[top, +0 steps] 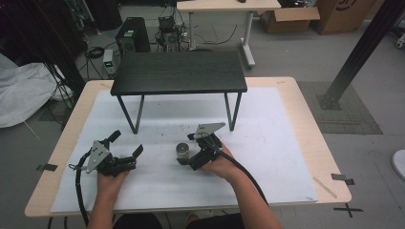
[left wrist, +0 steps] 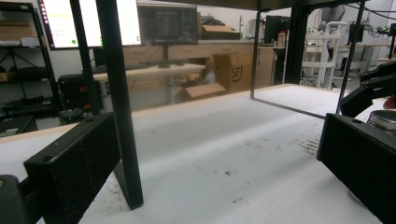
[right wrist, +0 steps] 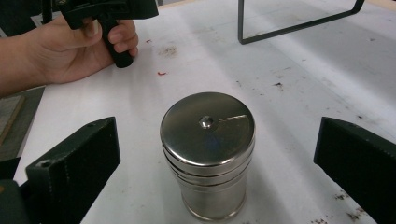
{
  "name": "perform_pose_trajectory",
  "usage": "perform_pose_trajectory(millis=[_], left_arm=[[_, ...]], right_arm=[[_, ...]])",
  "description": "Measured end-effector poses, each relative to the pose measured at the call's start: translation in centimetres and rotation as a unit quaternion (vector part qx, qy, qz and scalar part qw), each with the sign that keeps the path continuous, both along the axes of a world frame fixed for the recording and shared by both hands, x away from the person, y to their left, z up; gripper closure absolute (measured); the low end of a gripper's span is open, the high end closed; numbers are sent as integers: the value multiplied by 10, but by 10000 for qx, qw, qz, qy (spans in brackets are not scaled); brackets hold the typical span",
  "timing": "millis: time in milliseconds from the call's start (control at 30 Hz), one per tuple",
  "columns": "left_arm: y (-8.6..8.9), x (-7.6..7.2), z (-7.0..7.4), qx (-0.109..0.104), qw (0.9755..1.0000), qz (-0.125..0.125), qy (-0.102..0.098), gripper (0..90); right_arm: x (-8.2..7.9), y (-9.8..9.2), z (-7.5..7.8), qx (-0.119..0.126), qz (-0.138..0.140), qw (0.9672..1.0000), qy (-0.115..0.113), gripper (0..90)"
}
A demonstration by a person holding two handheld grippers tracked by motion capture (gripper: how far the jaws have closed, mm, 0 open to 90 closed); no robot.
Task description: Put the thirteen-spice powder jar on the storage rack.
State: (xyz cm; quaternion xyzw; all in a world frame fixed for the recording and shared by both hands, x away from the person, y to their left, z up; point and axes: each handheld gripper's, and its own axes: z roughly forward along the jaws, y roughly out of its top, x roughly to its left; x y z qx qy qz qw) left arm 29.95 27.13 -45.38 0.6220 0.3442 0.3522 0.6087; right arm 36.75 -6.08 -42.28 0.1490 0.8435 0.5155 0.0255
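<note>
A wooden table [top: 305, 119] carries a white sheet [top: 277, 143]. On the sheet stand a black shelf [top: 179, 71] and, just in front of it, an upright steel canister [top: 182, 151].

Overhead view; two close table-level views

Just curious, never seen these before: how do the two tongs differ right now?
The right tongs sit around the steel canister, jaws wide on either side, not touching; the left tongs have only bare white mat between theirs. Both are open and hand-held.
</note>
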Motion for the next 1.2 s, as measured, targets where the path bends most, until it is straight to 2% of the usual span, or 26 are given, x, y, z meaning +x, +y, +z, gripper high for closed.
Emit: perform_pose_trajectory(millis=[200, 400, 567, 600, 1200], left_arm=[[0, 0, 0, -6, 10000, -4, 5, 2], [0, 0, 0, -18, 10000, 2, 3, 2], [0, 0, 0, -20, 10000, 0, 5, 2], [1, 0, 0, -21, 10000, -1, 7, 2], [1, 0, 0, -26, 10000, -5, 12, 2]], right_arm=[[0, 2, -1, -83, 35, 10000, 2, 43], [1, 5, -6, -326, 4, 9994, 110, 121], [0, 6, -6, -320, 35, 9995, 55, 187], [-1, 7, -6, -361, 39, 9993, 11, 226], [-3, 10, -6, -400, 79, 9992, -44, 405]])
